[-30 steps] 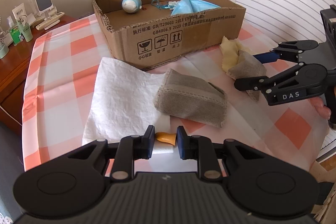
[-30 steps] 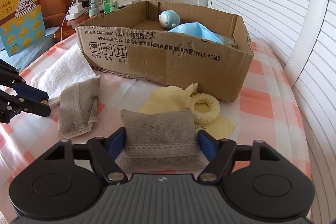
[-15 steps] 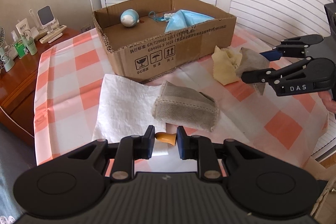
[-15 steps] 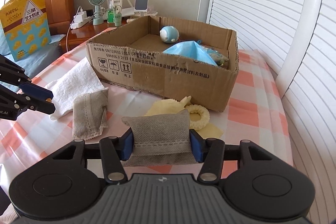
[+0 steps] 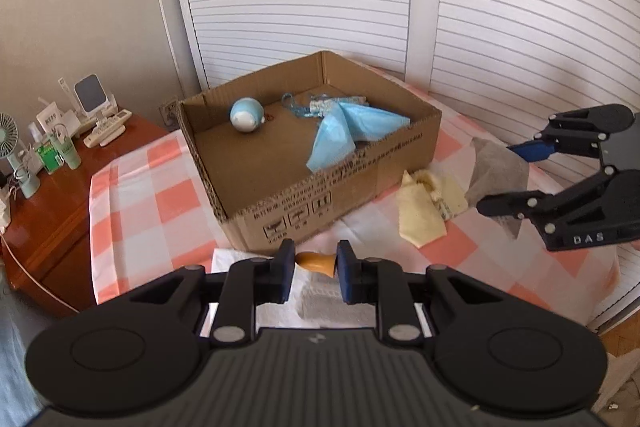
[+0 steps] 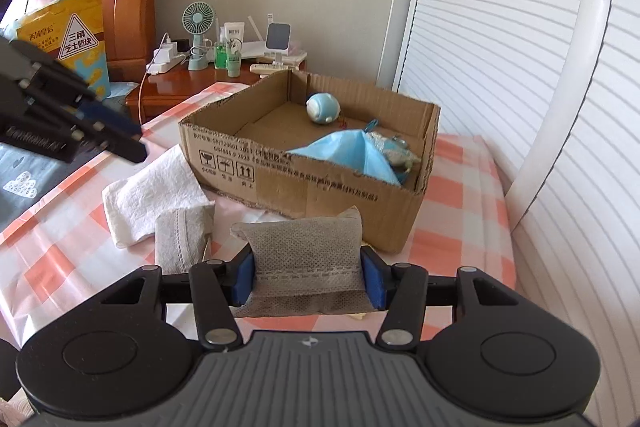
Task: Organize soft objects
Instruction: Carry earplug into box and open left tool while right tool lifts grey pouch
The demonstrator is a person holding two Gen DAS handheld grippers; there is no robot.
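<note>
My right gripper [image 6: 308, 275] is shut on a grey fabric pouch [image 6: 306, 259] and holds it above the table, in front of the cardboard box [image 6: 320, 175]; it also shows in the left wrist view [image 5: 516, 179]. My left gripper [image 5: 316, 267] is shut on a small orange object [image 5: 316, 261], raised near the box's front wall [image 5: 340, 195]. The box holds a blue round toy [image 5: 246, 115], a blue face mask [image 5: 344, 131] and a small blue-grey item [image 6: 394, 149]. A second grey pouch [image 6: 182, 237] and a white towel [image 6: 148, 191] lie on the checked tablecloth.
A yellow cloth with a cream scrunchie [image 5: 426, 205] lies right of the box. A wooden nightstand [image 5: 48, 195] with a fan, bottles and a phone stand sits left. Slatted white doors [image 5: 520, 7] stand behind. A snack bag [image 6: 64, 43] leans on the bed headboard.
Both grippers have risen and moved toward the box. The right gripper closed on the grey pouch and lifted it off the yellow cloth. The left gripper still holds the orange object.
</note>
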